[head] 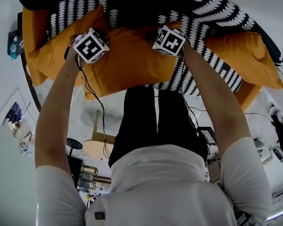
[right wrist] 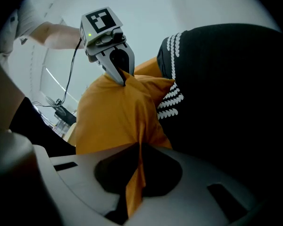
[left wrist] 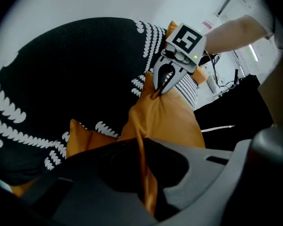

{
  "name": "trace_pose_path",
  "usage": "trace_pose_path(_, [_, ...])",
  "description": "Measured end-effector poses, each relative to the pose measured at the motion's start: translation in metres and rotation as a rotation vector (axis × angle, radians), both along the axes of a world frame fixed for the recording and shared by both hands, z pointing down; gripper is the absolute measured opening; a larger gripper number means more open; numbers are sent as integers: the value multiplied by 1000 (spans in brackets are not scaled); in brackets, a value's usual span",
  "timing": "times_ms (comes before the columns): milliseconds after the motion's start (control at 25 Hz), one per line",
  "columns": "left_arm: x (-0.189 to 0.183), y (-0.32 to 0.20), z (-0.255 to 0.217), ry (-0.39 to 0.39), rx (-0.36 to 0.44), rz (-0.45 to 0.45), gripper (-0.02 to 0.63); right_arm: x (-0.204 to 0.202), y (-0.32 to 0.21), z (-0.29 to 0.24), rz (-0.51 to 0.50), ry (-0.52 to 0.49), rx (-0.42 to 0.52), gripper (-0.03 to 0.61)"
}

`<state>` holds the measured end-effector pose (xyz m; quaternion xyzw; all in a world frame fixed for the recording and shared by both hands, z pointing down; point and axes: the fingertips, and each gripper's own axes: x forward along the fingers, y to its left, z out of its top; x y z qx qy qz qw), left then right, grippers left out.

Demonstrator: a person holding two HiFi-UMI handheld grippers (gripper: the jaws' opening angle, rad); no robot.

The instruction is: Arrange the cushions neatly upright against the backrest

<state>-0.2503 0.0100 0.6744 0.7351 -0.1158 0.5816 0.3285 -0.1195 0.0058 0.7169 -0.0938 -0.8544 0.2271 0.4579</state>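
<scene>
An orange cushion [head: 127, 60] lies across the middle of a sofa that has a black cover with white marks [head: 146, 4]. My left gripper [head: 87, 44] is shut on the cushion's left corner; in its own view a fold of orange fabric [left wrist: 148, 187] is pinched between the jaws. My right gripper [head: 169, 39] is shut on the cushion's other upper corner, with a strip of orange fabric [right wrist: 134, 182] caught between its jaws. Each gripper view shows the other gripper biting the cushion's edge: the right gripper [left wrist: 162, 86] and the left gripper [right wrist: 121, 79]. The cushion hangs between them.
A second orange cushion [head: 47, 55] lies at the sofa's left end and a third orange cushion [head: 247, 55] at its right end. Below are the person's black trousers [head: 151, 121], trailing cables [head: 101, 126], a small round stool [head: 96, 147] and floor clutter.
</scene>
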Motion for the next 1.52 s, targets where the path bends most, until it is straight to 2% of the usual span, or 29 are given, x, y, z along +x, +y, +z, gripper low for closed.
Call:
trace_pose_path(240, [10,16,-29,11,57,-4,29,17,16,-44,44,-28,48,31])
trace_pose_path(560, [26,39,-65,31,81,25,26,43,47,-95,112,-14,82,29])
trace_pose_path(800, [60,49,-95,62,104,67,23,78,56,-130,217,11,129,29])
trace_pose_path(960, [87,43,-110,95,137,91,21,106,55,-153,252,37,172,29])
trace_pose_path(1320, [160,4,-146,139,217,145,21,179,29,-200,351,62,276,29])
trace_pose_path(1520, [198,-19,-161,136,242,201,22,219,13,-217,398,73,325,29])
